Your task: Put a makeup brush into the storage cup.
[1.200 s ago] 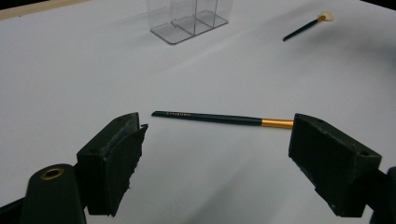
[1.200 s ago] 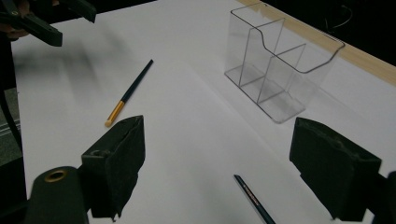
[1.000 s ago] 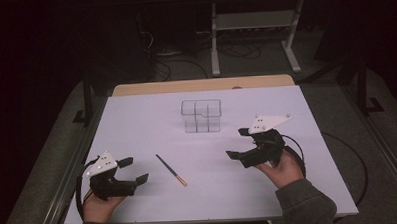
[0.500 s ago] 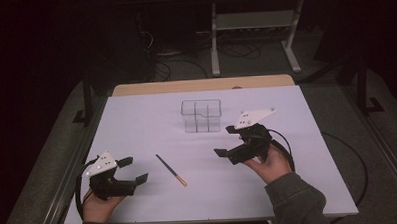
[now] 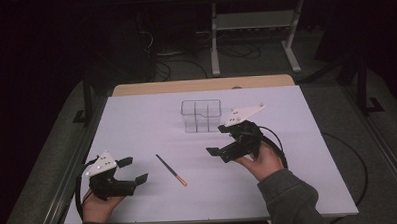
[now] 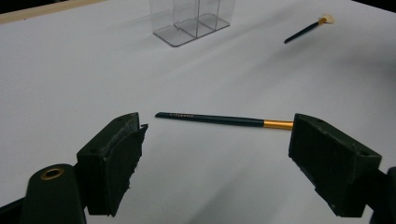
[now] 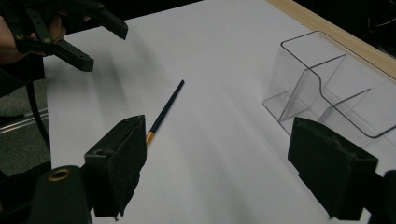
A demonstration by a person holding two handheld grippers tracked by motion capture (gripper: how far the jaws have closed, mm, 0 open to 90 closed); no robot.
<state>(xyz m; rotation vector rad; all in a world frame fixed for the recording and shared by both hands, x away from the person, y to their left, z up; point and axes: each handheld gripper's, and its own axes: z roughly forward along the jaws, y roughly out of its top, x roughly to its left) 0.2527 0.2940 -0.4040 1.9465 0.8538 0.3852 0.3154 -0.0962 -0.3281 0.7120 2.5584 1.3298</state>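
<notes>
White surface [image 5: 137,124] with a wooden far edge carries a clear divided box [image 5: 201,115] toward the back, and a dark brush [image 5: 170,170] with a gold band lying flat nearer the front.

Dark room; white table [image 5: 136,119] with wooden far edge; grey carpet, cables [image 5: 185,62], metal stand [image 5: 253,25] behind.

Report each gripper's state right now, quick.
Left gripper: open, fingers wide apart, holding nothing; the brush lies on the table ahead.
Right gripper: open, holding nothing, beside the clear organizer.
</notes>
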